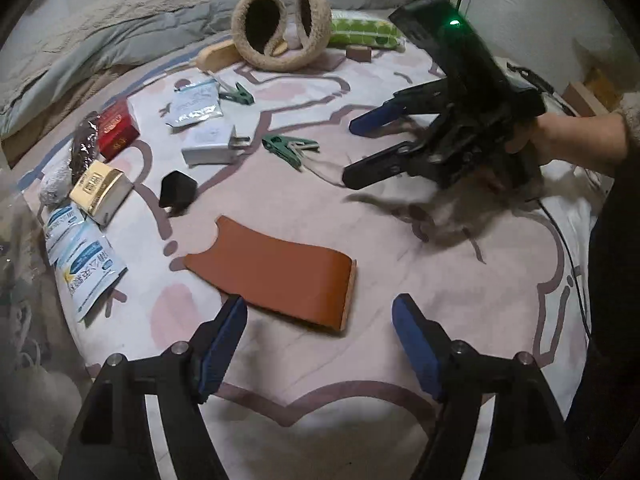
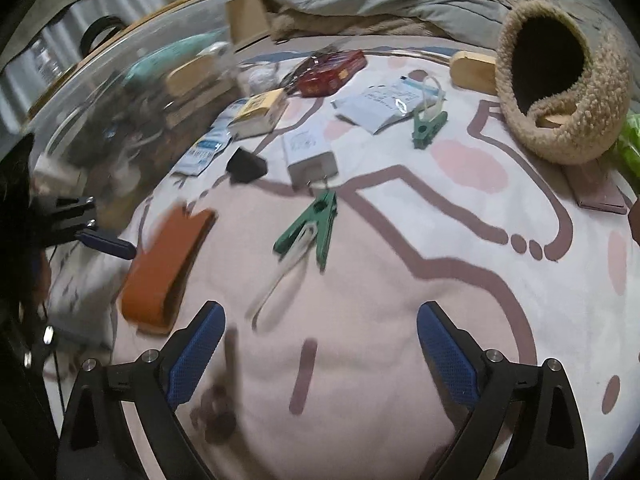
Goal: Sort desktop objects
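An orange-brown leather case (image 1: pixel 276 272) lies on the pink patterned cloth (image 1: pixel 440 304) just ahead of my open, empty left gripper (image 1: pixel 320 312); it also shows in the right wrist view (image 2: pixel 164 264). My right gripper (image 2: pixel 320 320) is open and empty, held above the cloth; in the left wrist view (image 1: pixel 352 152) it hovers near a green clothes peg (image 1: pixel 290 148). That peg (image 2: pixel 316 226) lies ahead of the right gripper, with a white strap beside it. A white charger (image 1: pixel 212 146), a black plug (image 1: pixel 178 192) and a second green peg (image 1: pixel 238 94) lie farther off.
A fuzzy beige basket (image 1: pixel 280 28) stands at the back. Sachets (image 1: pixel 86 264), a gold box (image 1: pixel 100 192), a red box (image 1: pixel 118 130) and a foil ball (image 1: pixel 54 186) lie at the left. A green dotted pouch (image 1: pixel 362 32) and grey bedding (image 1: pixel 100 32) lie behind. A cable (image 1: pixel 568 248) runs along the right.
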